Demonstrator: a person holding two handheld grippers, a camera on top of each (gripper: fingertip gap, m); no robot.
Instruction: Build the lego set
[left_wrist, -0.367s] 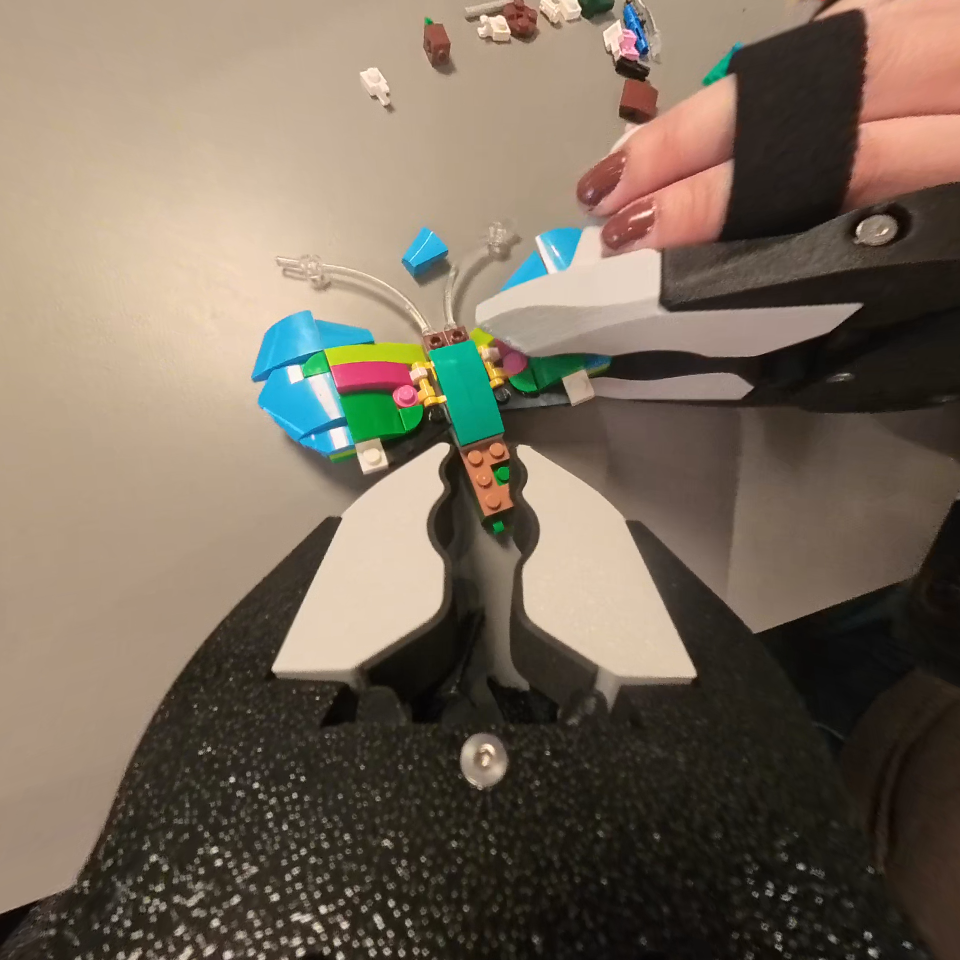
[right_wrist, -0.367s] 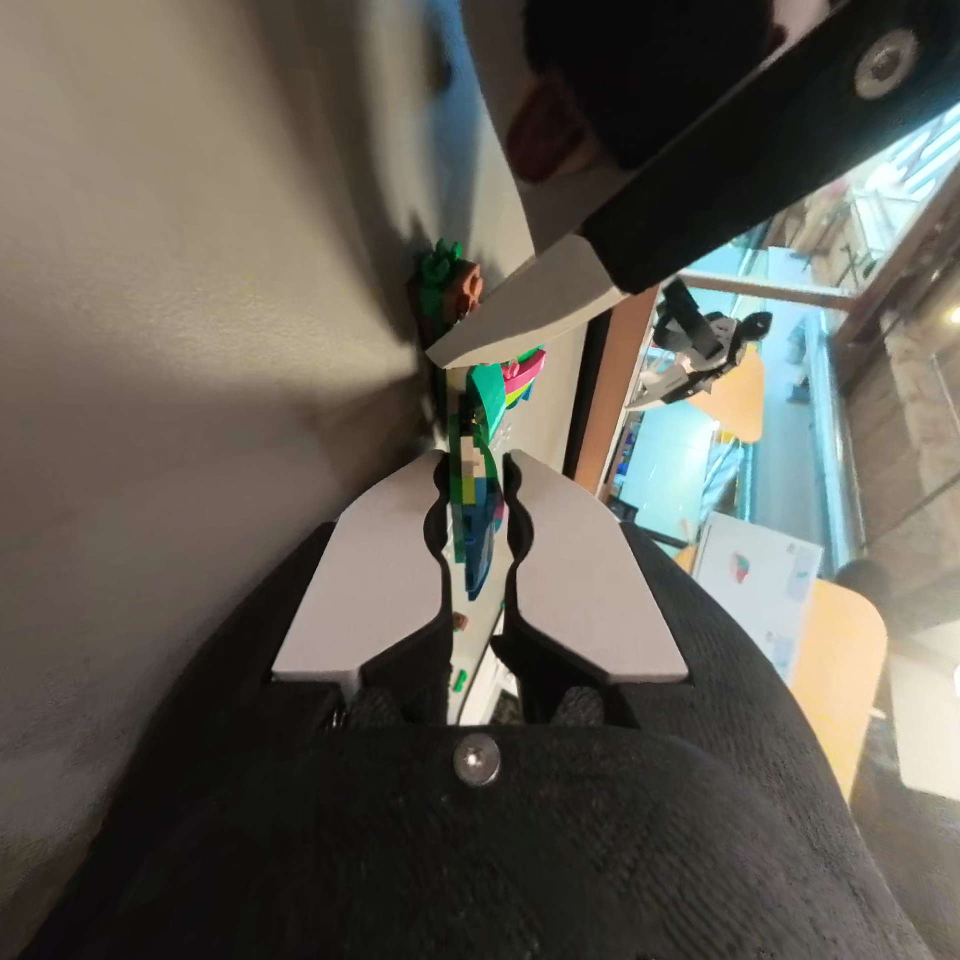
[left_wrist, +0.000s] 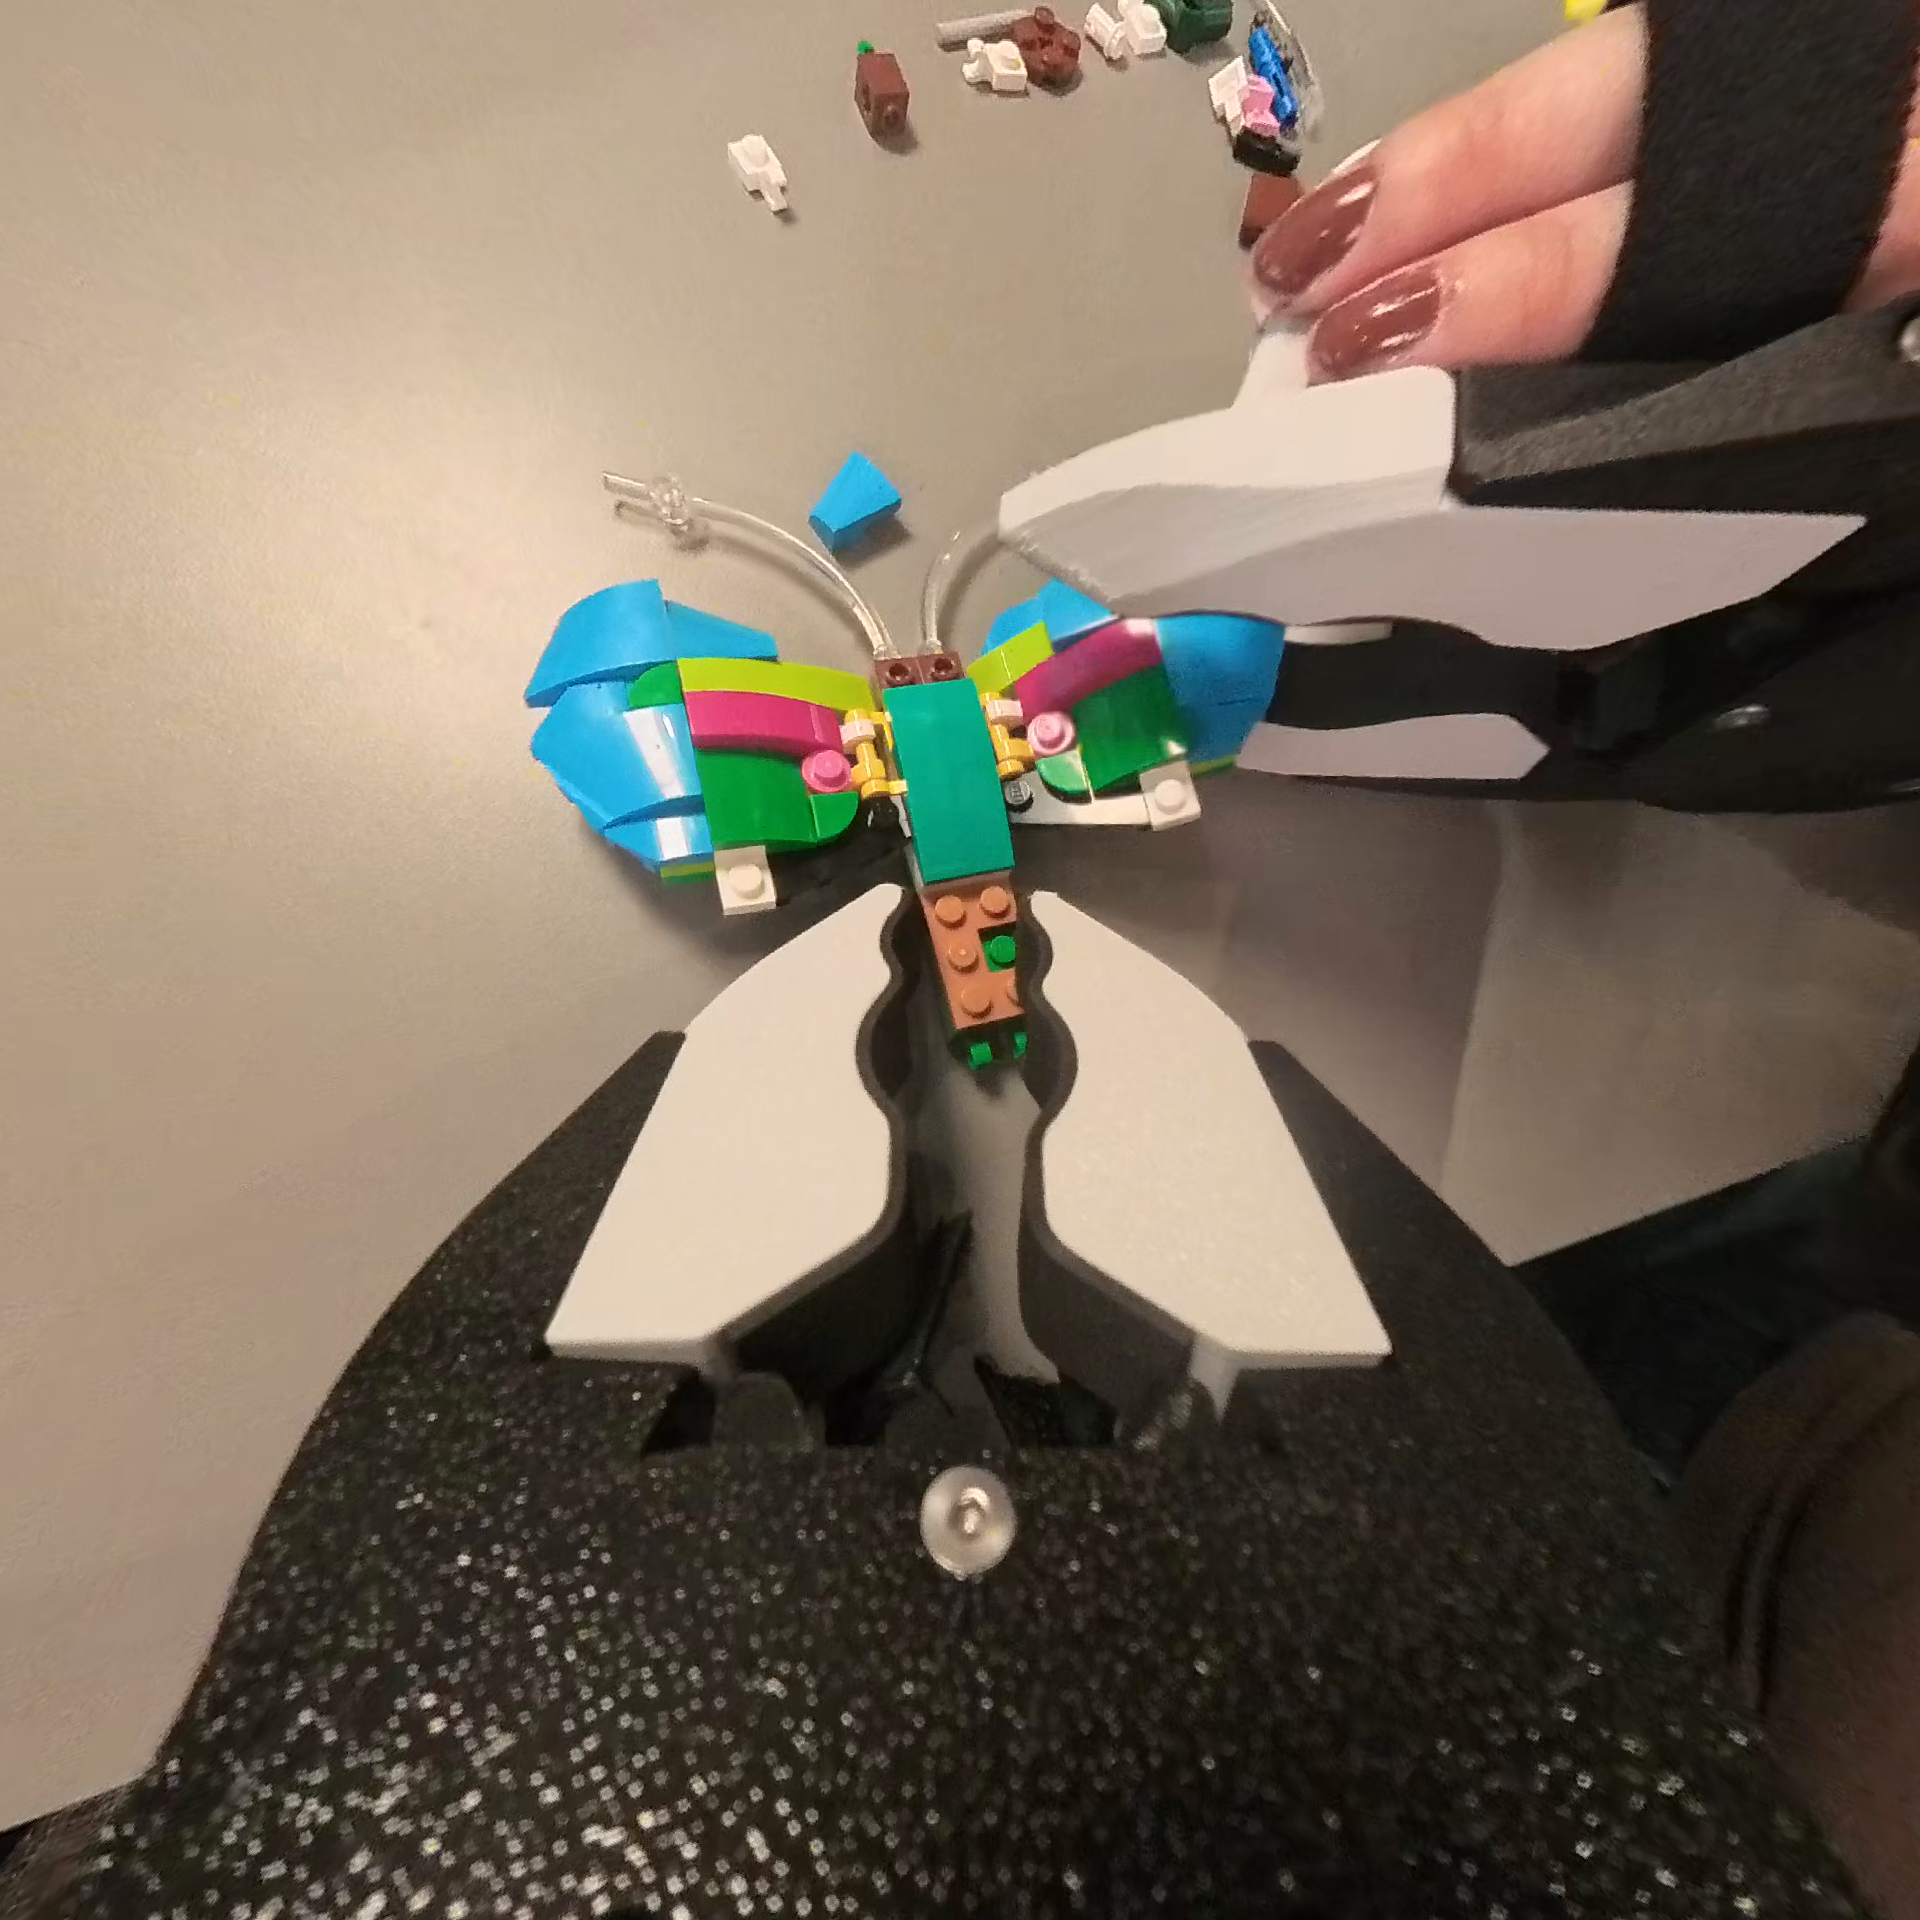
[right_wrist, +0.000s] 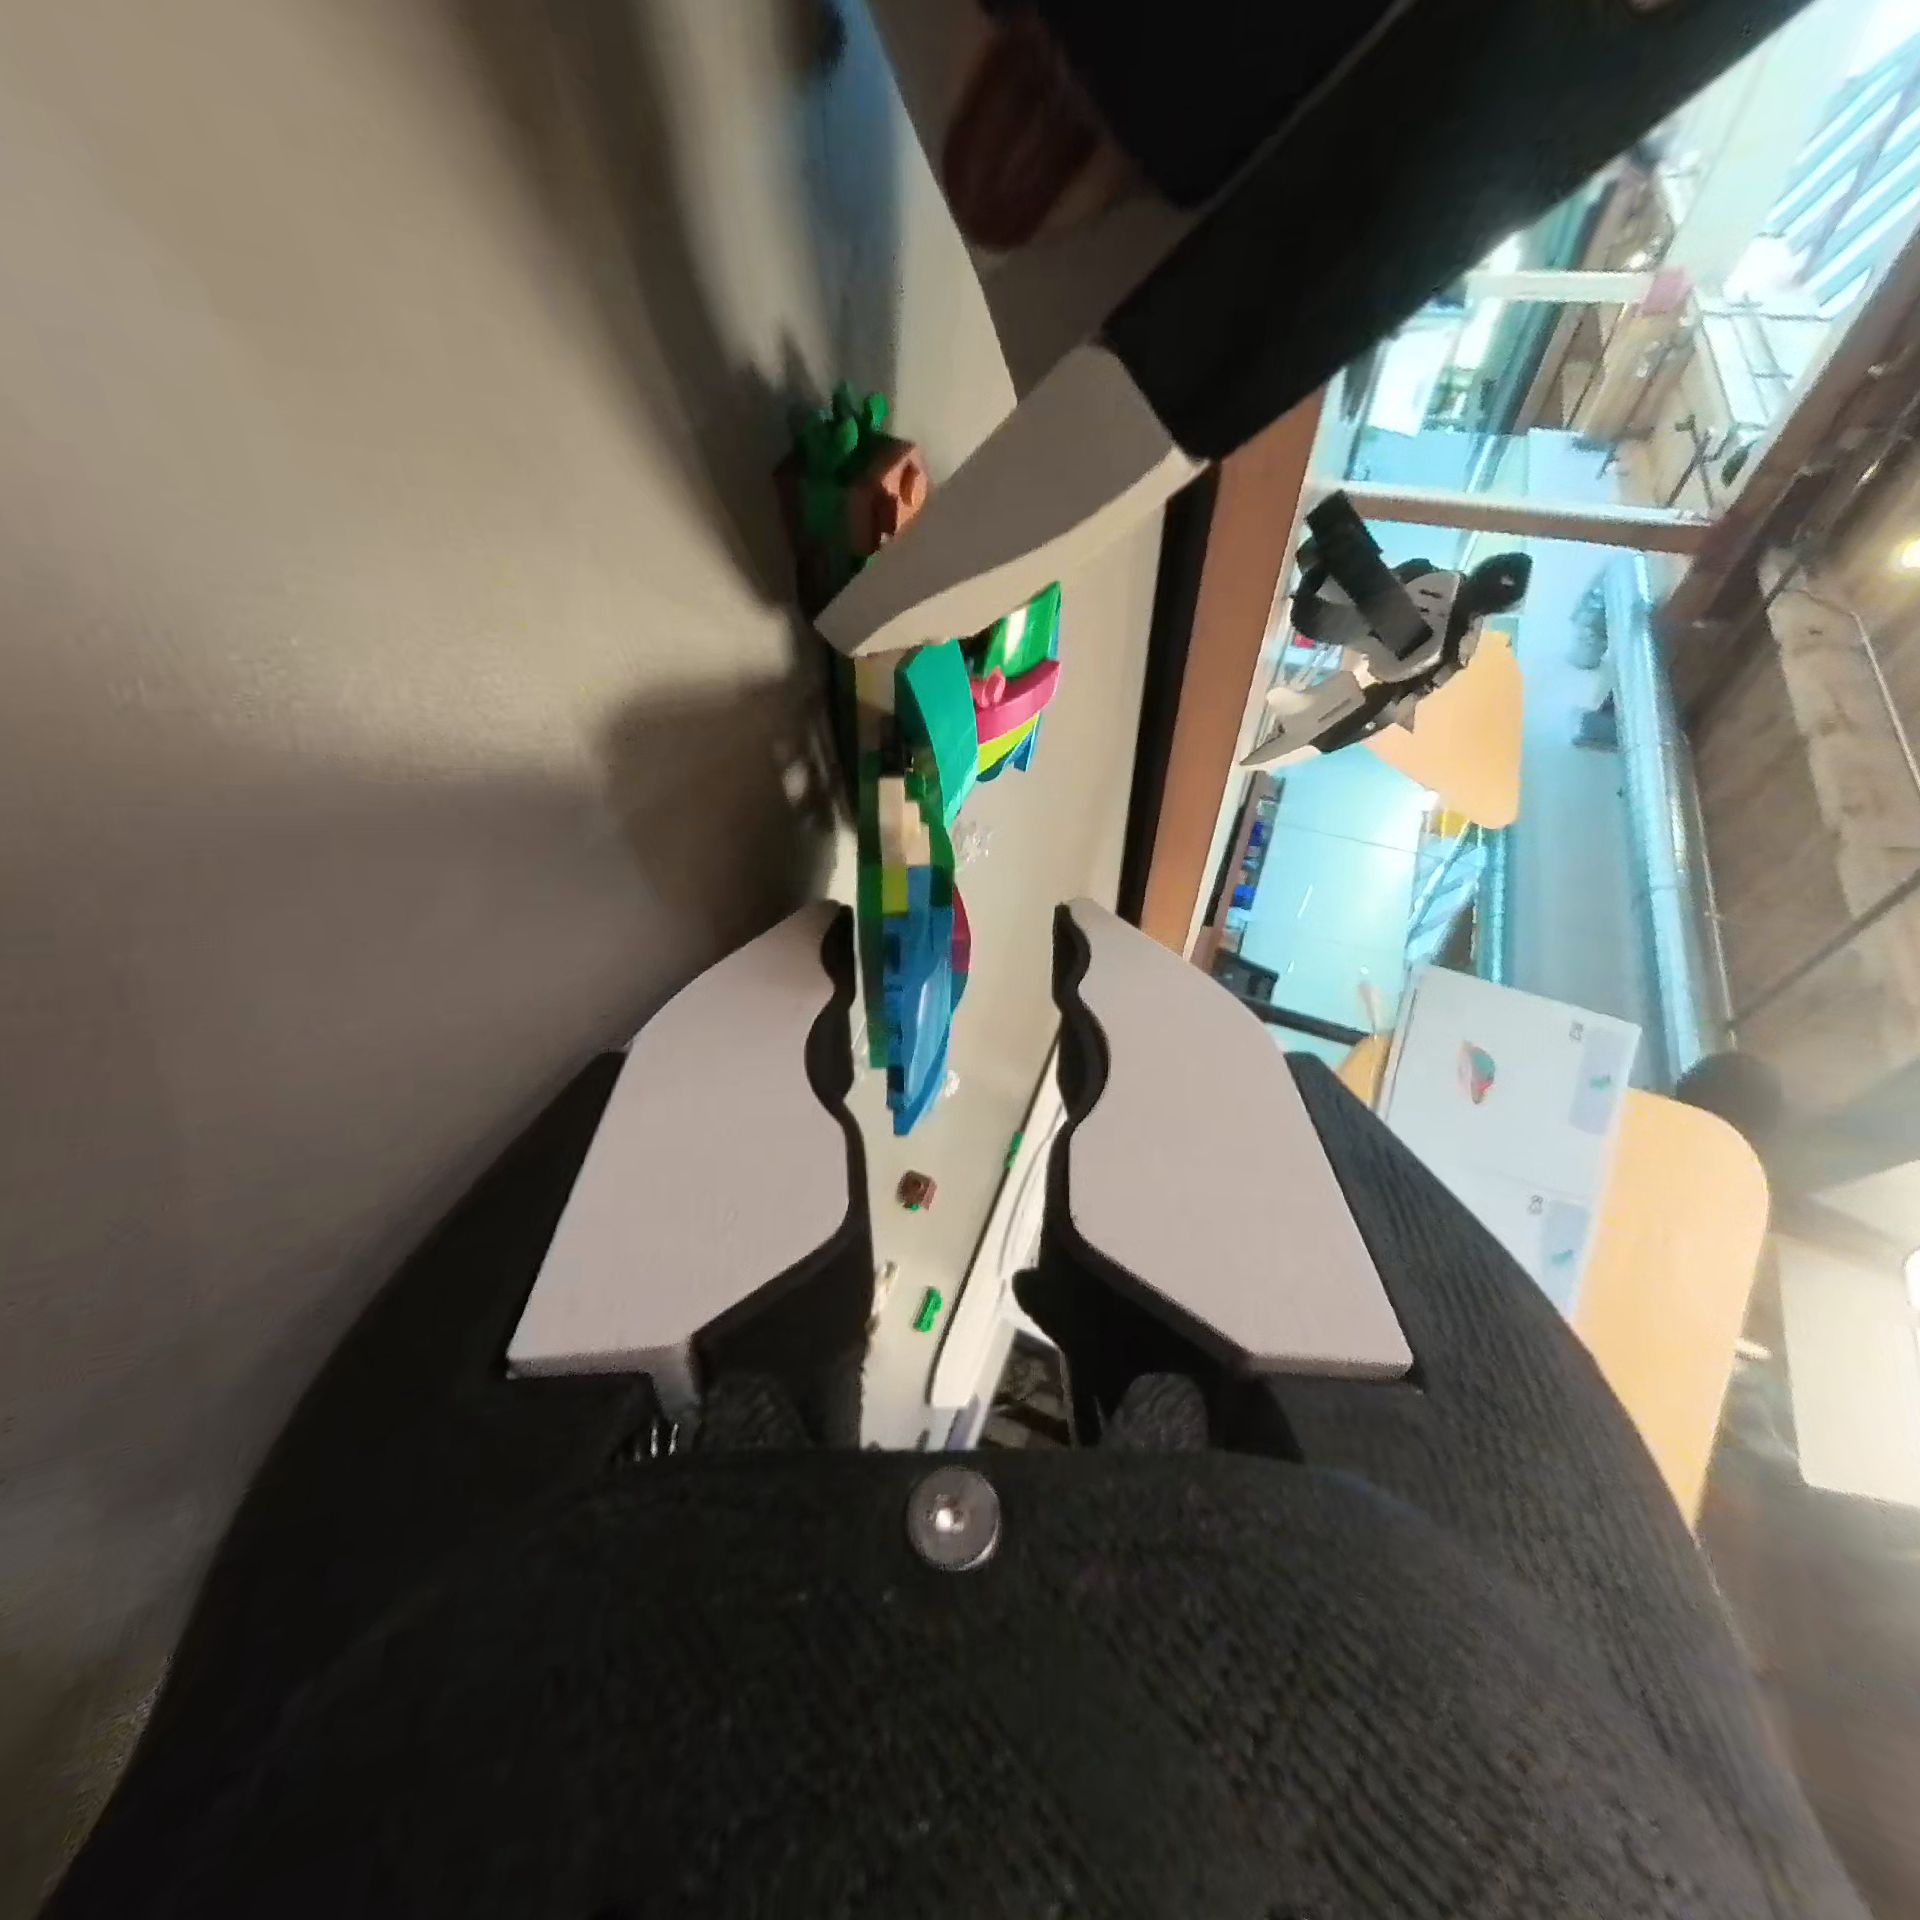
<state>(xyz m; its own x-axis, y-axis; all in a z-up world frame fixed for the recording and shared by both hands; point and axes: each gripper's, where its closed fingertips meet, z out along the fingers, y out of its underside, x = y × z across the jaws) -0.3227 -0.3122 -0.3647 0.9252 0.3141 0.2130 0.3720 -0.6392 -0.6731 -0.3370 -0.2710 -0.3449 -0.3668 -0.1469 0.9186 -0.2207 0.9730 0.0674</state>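
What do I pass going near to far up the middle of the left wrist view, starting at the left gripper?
left gripper → brown tail plate → teal body tile → clear antennae → loose blue slope piece → scattered loose pieces

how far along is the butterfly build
Mostly done: the butterfly has both wings, body and clear antennae. In hand: the left gripper pinches its brown tail, while the right gripper stands open around the right wing. Left: a loose blue piece and scattered bricks.
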